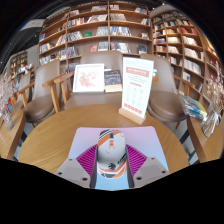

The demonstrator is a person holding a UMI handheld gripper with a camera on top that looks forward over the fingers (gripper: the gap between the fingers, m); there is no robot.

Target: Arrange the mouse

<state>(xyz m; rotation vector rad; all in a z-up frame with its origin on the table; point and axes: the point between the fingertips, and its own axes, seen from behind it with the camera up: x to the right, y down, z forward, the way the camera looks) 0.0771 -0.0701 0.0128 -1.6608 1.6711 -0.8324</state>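
A white mouse (110,148) with orange and grey stripes sits between my gripper's (111,162) two fingers, above a pale lilac mouse mat (85,140) on a round wooden table (50,140). The magenta pads (90,157) press against both sides of the mouse. The mouse's rear end lies low between the fingers, its nose points forward over the mat. I cannot tell whether the mouse rests on the mat or is lifted off it.
A standing white sign (136,88) is on the table just beyond the mat. Books (88,77) stand displayed behind it. Chairs (44,95) flank the table on both sides. Bookshelves (100,30) fill the background.
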